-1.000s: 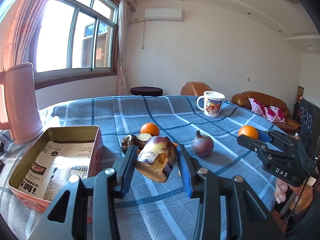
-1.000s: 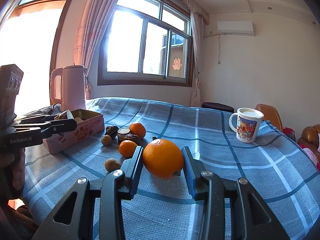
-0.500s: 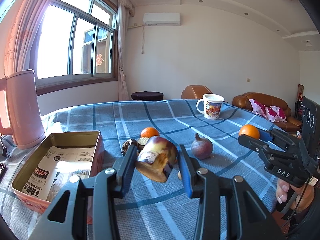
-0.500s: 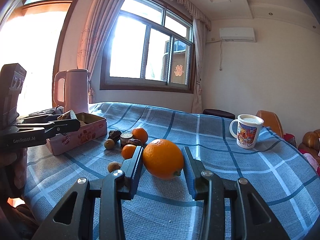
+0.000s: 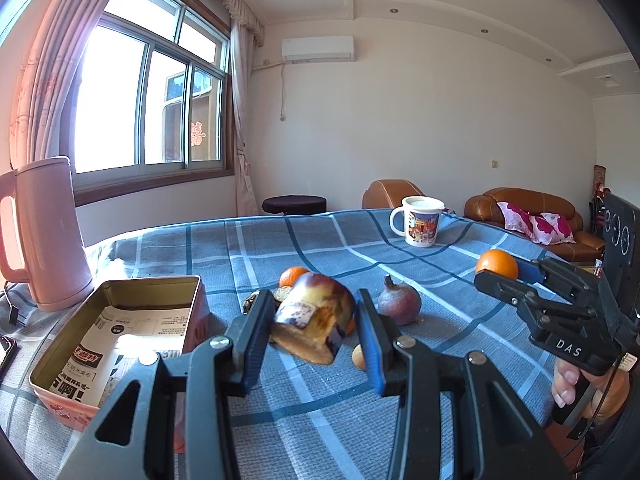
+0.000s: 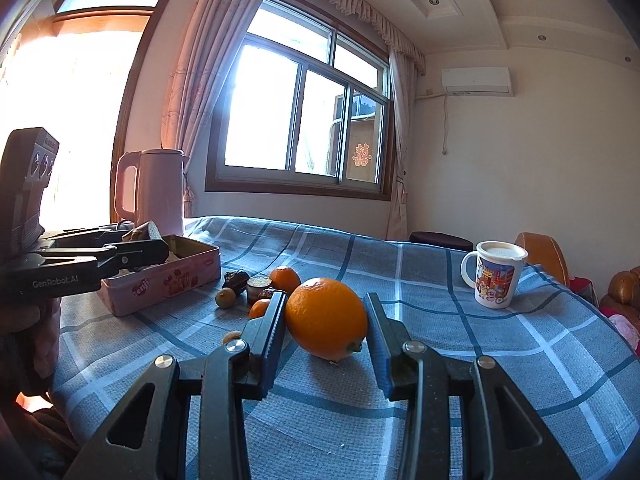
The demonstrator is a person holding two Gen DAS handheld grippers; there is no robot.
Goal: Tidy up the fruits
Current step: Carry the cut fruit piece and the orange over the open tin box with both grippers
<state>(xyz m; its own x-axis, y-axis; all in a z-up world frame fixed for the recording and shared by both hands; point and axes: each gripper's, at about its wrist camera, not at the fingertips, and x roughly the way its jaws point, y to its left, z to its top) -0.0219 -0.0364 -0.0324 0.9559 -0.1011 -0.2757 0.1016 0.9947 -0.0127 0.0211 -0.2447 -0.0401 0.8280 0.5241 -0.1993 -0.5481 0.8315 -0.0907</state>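
Left claw (image 5: 314, 322) level, clamping cut fruit piece (image 5: 314, 326) above tablecloth (image 5: 280, 248).

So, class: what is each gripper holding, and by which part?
The left gripper clamps the purple-yellow fruit chunk across its sides. The right gripper clamps the large orange across its middle.

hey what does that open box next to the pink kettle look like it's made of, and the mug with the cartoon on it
Box: most likely thin metal, a tin; its inner walls show a dull golden sheen and a rolled rim, with a pink printed outside. Printed paper lies inside.
Mug: looks like glazed ceramic, glossy white with a colored picture, though hard plastic cannot be ruled out.
Kettle: smooth matte pink shell, apparently plastic.
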